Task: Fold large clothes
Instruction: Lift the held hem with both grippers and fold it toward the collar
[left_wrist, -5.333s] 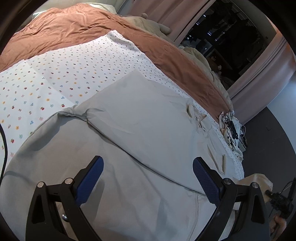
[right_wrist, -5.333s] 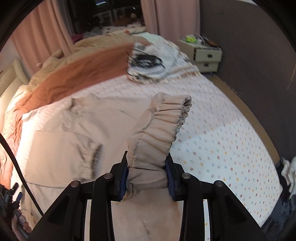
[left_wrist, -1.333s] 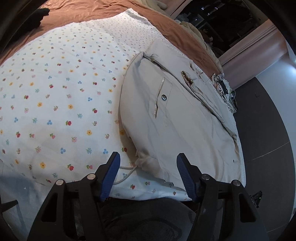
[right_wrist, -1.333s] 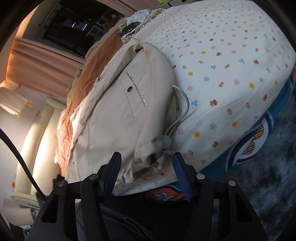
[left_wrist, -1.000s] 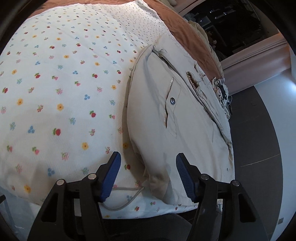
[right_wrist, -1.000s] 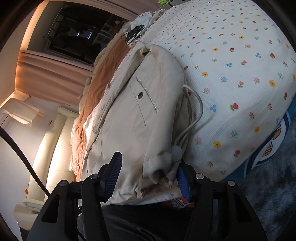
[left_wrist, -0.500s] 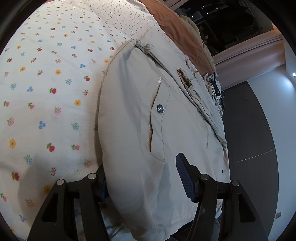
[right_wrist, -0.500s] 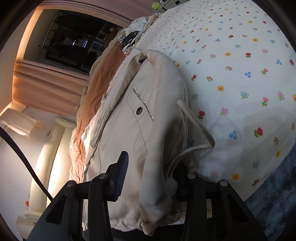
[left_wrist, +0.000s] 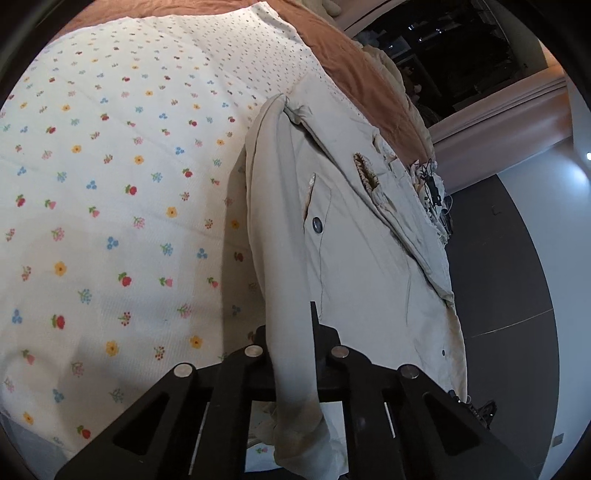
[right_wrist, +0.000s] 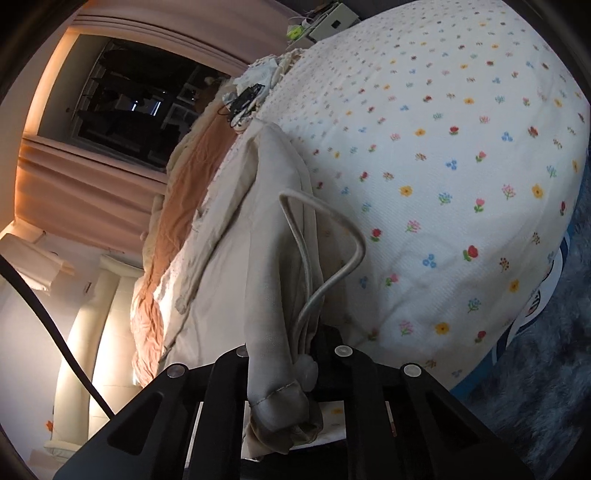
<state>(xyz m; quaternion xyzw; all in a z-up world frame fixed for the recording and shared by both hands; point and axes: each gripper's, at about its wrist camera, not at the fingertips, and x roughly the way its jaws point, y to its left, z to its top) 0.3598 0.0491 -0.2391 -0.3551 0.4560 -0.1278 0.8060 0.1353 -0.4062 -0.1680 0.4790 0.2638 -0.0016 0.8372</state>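
The bed (left_wrist: 110, 184) fills most of both views. Its cover is white quilted cotton printed with small flowers. A rust-brown blanket (left_wrist: 354, 66) lies along its far edge, with pink curtains (right_wrist: 85, 192) and a dark window (right_wrist: 122, 99) beyond.

The jacket (left_wrist: 369, 266) lies flat on the bed near the near edge. It is beige woven cloth with a flapped pocket, a dark snap button (left_wrist: 317, 223) and a gathered cuff (left_wrist: 365, 171). A pale drawcord (right_wrist: 325, 251) loops out from its hem on the right side.

The left gripper (left_wrist: 291, 332) points down at a moderate slope toward the bed. Its jaws have just been closing and now stand narrow, clamped on the jacket's hem edge. The cloth rises from the bed in a taut ridge, passes between the jaws and hangs crumpled below them.

The right gripper (right_wrist: 295, 354) points down at a shallower slope. Its jaws have just been closing and now stand narrow, clamped on the opposite hem corner. A bunched fold of cloth and the drawcord's end pass between them, and the stitched corner hangs below.

A tangle of black cables (right_wrist: 245, 99) lies on white cloth at the far end of the jacket. A bedside cabinet (right_wrist: 332, 22) stands past the bed's far corner.
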